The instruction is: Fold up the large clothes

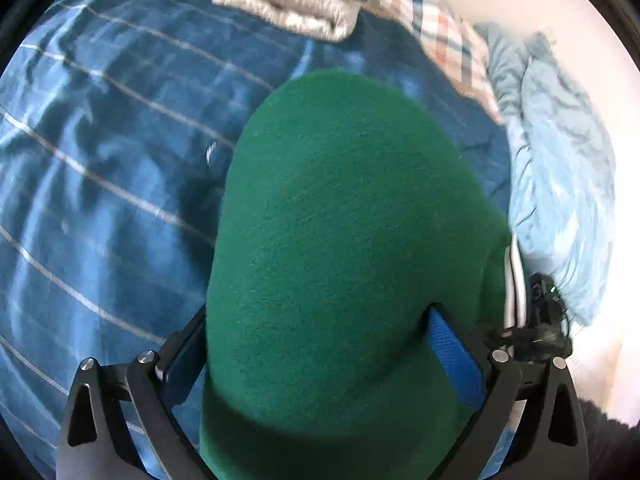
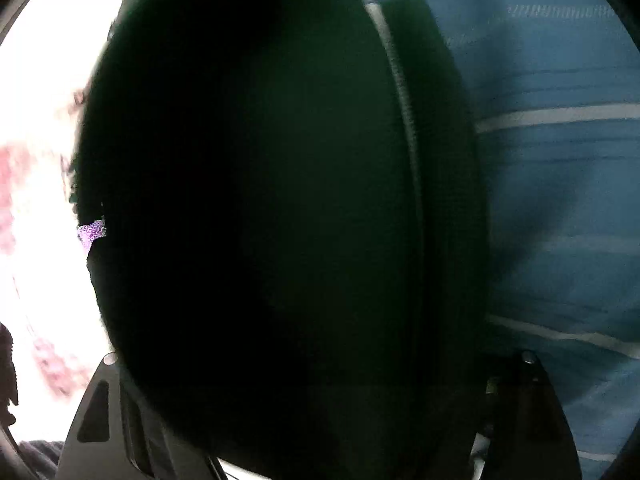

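A thick green knit garment (image 1: pixel 340 220) bulges up between the fingers of my left gripper (image 1: pixel 320 344), which is shut on a wide bunch of it. The blue pad (image 1: pixel 456 356) on the right presses into the cloth, and the fingertips are hidden under the fabric. In the right wrist view the same garment (image 2: pixel 260 200) hangs dark and close and fills most of the frame. A white stripe (image 2: pixel 404 120) runs along its ribbed edge. My right gripper (image 2: pixel 312 368) is shut on this bundle, its fingertips hidden. Part of the right gripper's black body (image 1: pixel 544 320) shows beside the garment's striped edge.
A blue bed cover with thin white stripes (image 1: pixel 100 160) lies underneath. A folded grey knit (image 1: pixel 280 4) rests at the far edge, with a checked pillow (image 1: pixel 436 28) and crumpled light blue bedding (image 1: pixel 560 184) to the right. Bright glare washes out the left of the right wrist view.
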`<action>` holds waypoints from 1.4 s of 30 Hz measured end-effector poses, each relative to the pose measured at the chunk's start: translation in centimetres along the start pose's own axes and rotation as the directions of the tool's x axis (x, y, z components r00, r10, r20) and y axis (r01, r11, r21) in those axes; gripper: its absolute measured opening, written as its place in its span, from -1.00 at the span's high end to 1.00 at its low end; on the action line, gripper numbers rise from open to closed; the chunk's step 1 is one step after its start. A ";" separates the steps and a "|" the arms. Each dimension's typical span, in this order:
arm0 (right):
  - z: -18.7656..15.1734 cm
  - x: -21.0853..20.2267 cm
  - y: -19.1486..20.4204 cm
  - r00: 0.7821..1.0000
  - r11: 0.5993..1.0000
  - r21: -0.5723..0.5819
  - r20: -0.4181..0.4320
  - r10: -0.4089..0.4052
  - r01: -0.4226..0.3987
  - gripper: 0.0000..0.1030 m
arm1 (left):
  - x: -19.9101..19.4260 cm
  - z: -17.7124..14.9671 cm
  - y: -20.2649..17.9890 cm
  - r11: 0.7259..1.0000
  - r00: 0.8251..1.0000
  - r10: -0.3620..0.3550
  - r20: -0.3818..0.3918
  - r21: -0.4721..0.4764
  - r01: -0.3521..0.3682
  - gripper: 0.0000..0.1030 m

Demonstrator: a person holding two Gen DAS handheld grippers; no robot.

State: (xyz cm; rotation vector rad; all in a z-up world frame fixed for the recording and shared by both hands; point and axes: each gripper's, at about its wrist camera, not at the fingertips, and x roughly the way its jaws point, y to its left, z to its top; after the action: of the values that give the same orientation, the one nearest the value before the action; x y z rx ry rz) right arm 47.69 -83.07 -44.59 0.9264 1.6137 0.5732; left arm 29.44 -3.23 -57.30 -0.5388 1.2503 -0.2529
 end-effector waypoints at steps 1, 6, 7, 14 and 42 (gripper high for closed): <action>-0.2 -0.2 1.0 1.000 1.000 -0.002 0.016 0.001 -0.001 0.04 | -0.5 0.0 -0.1 1.000 1.000 -0.009 0.017 0.008 0.008 -0.92; -1.7 -1.6 6.3 0.996 1.000 0.000 0.081 0.027 -0.027 0.27 | -2.8 1.7 -0.9 0.995 0.997 -0.080 0.020 0.056 0.079 -0.82; -2.0 -1.9 7.3 0.995 1.000 0.005 0.098 0.029 -0.030 0.28 | -3.4 2.3 -1.2 0.992 0.995 -0.100 0.011 0.081 0.099 -0.82; -2.4 -4.6 18.3 0.971 1.000 -0.018 0.237 0.020 -0.016 0.29 | -9.6 8.3 -1.6 0.960 0.971 -0.239 0.015 0.150 0.235 -0.82; 41.5 11.3 42.2 0.980 0.994 -0.079 0.191 -0.054 0.070 0.28 | -6.2 48.1 7.3 0.978 0.992 -0.008 0.127 0.207 -0.019 -0.82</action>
State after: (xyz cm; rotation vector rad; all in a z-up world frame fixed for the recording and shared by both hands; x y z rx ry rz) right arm 98.24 -54.27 -28.67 0.8388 1.4321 0.4922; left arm 72.25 17.80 -45.74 -0.3651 1.0869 -0.3355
